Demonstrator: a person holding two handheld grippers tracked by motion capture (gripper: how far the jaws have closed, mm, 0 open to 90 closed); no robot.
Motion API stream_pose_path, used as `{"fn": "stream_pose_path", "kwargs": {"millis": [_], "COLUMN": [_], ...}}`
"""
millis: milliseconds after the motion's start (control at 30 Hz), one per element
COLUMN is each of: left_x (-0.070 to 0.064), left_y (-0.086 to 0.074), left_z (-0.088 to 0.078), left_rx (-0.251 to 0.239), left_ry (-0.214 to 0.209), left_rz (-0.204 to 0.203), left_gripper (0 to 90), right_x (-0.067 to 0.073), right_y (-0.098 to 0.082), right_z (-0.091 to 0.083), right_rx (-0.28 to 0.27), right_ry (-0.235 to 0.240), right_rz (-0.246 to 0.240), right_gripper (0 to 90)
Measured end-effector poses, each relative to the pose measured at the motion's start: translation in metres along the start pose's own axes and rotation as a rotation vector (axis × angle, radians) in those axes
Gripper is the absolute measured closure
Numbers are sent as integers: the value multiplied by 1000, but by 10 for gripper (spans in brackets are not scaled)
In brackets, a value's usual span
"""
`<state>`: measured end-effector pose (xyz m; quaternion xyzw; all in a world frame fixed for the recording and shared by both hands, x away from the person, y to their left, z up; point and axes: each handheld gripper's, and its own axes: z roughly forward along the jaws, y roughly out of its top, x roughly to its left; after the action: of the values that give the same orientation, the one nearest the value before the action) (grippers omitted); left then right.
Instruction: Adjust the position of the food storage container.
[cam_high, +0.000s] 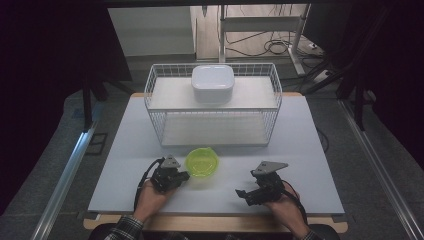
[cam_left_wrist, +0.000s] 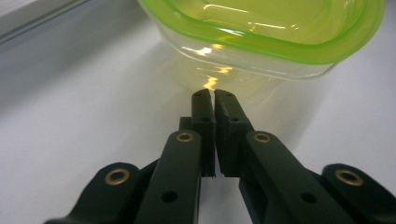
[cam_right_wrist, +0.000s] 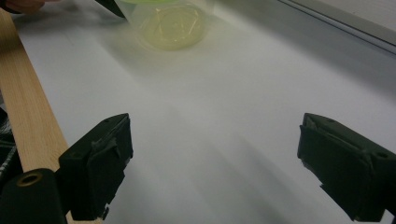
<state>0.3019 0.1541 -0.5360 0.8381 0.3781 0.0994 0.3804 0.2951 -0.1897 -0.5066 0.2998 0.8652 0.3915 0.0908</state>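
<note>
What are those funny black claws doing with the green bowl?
A person holds a gripper in each hand at a white table. The left gripper, jaws shut, points its tips at the side of the green-rimmed clear container. The right gripper waits with jaws open and nothing between them. Behind stands a wire basket with a white box.

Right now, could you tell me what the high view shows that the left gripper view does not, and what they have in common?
The high view alone takes in the wire basket with a white lidded container on its upper shelf, plus the right gripper, jaws apart. The left gripper view alone gives the close look: the left gripper has its jaws together with nothing between them, tips just short of the container's clear wall. Both share the green-rimmed container on the white table.
</note>
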Motion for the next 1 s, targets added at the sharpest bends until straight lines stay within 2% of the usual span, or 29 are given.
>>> {"fn": "stream_pose_path", "kwargs": {"millis": [167,267,433,633,733,833,933,1000], "left_x": [-2,-7,-11,-16,-18,-20,-20,-21], "left_y": [-2,-5,-11,-18,-22,-26,-30,-32], "left_z": [-14,-26,-40,-50,-55,-60,-61,-61], "left_rx": [-22,-43,-71,-114,-126,-138,-135,-129], "left_ry": [38,82,116,132,138,135,131,151], "left_rz": [5,31,29,37,23,22,28,40], "left_gripper": [769,659,473,250,110,55,41,37], "right_x": [-1,-1,-2,-3,-4,-4,-5,-5], "right_y": [0,0,1,1,0,0,0,0], "right_z": [-1,-1,-2,-3,-4,-4,-3,-3], "right_rx": [-4,-7,-15,-23,-37,-49,-51,-49], "right_ry": [1,0,1,2,17,22,21,19], "right_rz": [3,6,7,11,39,51,47,44], "right_gripper": [104,103,104,105,102,97,96,95]}}
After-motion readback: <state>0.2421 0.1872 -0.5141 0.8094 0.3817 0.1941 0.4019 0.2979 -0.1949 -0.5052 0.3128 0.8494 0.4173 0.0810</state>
